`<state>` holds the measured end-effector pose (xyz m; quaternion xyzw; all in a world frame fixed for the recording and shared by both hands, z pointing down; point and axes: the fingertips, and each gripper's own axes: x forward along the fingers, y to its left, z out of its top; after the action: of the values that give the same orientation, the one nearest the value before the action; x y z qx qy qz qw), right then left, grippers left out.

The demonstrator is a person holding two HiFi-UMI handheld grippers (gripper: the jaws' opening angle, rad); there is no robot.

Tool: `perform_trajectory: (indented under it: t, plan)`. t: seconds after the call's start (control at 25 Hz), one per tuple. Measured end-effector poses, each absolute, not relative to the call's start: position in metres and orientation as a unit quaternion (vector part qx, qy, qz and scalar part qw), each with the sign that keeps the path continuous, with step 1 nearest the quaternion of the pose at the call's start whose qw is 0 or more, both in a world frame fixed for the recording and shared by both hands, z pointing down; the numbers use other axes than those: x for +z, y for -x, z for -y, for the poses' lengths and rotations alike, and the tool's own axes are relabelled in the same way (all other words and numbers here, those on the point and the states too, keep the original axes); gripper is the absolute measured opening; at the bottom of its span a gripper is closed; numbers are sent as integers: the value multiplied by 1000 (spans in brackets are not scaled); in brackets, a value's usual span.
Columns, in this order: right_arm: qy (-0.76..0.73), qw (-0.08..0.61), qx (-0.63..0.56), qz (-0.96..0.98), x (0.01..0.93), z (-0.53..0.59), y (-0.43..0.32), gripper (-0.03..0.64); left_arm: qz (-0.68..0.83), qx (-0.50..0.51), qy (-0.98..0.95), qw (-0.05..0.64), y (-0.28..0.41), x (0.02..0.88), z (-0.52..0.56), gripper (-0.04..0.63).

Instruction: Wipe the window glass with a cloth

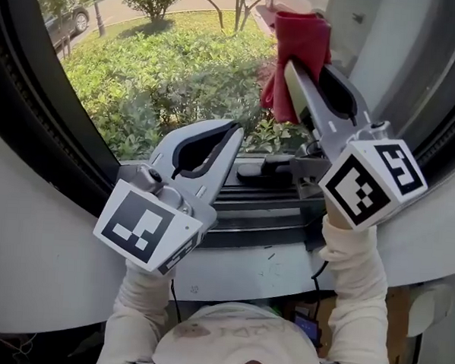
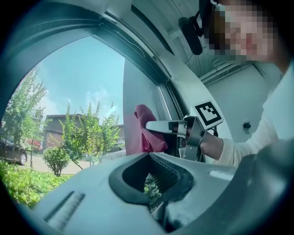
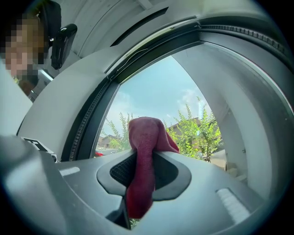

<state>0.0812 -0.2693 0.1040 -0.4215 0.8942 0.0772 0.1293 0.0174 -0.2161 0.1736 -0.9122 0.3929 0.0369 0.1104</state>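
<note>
Cloth [image 1: 300, 37] and pane meet, or nearly meet, at the upper right of the window glass [image 1: 165, 68], close to the frame. This suggests the wiping is in progress rather than finished. The glass shows no streaks or smears, so I cannot tell how much of it has been covered; the broad left and lower areas probably remain to be wiped.

The right claw [image 1: 293, 70] is clamped on the red cloth, which is bunched between its jaws and hangs out past both sides. That arm reaches up and forward, with the sleeve stretched and the claw angled toward the top corner.

The left claw [image 1: 232, 132] sits lower, near the sill track [image 1: 265, 198]. Its jaw tips are together with nothing between them, and it is tilted up toward the glass without touching it.
</note>
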Motion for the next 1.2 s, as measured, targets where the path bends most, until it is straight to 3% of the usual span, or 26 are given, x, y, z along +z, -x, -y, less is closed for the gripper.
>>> perform_trajectory:
  t: [0.8,1.2]
  plan:
    - [379,112,100,-913,115,241,53,94,-428,18,901,71,76,183,180,0]
    - [314,61,101,-942,132,232,137,94,-444,20,893,68,106,189,177,0]
